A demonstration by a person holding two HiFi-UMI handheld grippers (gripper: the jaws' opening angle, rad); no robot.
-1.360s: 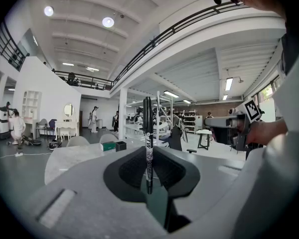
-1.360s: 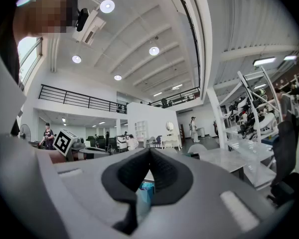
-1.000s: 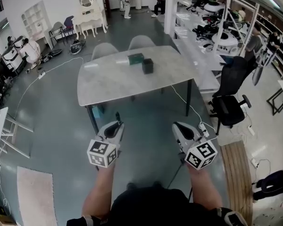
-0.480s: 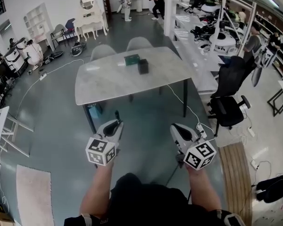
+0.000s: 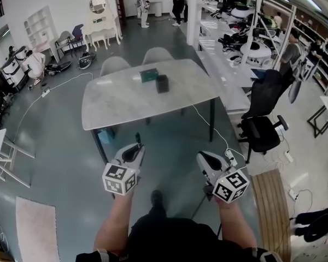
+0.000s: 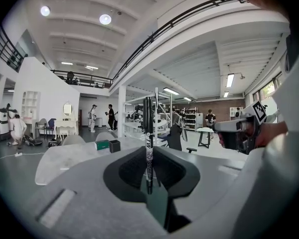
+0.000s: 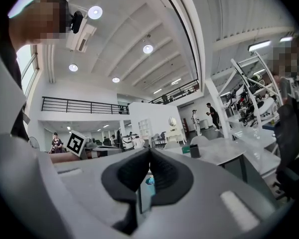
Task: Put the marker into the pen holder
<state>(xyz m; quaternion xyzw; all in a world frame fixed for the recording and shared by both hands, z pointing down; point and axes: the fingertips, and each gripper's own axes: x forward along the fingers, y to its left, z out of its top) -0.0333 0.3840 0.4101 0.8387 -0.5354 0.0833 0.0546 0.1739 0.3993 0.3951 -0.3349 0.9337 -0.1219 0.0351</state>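
The black marker (image 6: 148, 142) stands upright between the jaws of my left gripper (image 6: 149, 151), which is shut on it. In the head view its tip (image 5: 137, 138) sticks out ahead of the left gripper (image 5: 135, 146). The black pen holder (image 5: 162, 83) stands on the grey marble table (image 5: 126, 100), well ahead of both grippers; it also shows small in the left gripper view as the pen holder (image 6: 114, 146) and in the right gripper view as the pen holder (image 7: 195, 151). My right gripper (image 5: 200, 156) is held at the same height, its jaws closed together with nothing between them (image 7: 148, 152).
A green box (image 5: 149, 75) lies just behind the pen holder. Two grey chairs (image 5: 134, 60) stand at the table's far side. A black office chair (image 5: 261, 130) and cluttered workbenches (image 5: 235, 42) are to the right. Cables cross the floor, and people stand at the back.
The table has drawn nearer and slid lower left in the head view as the person walks toward it. Both grippers keep their pose, the marker still held.
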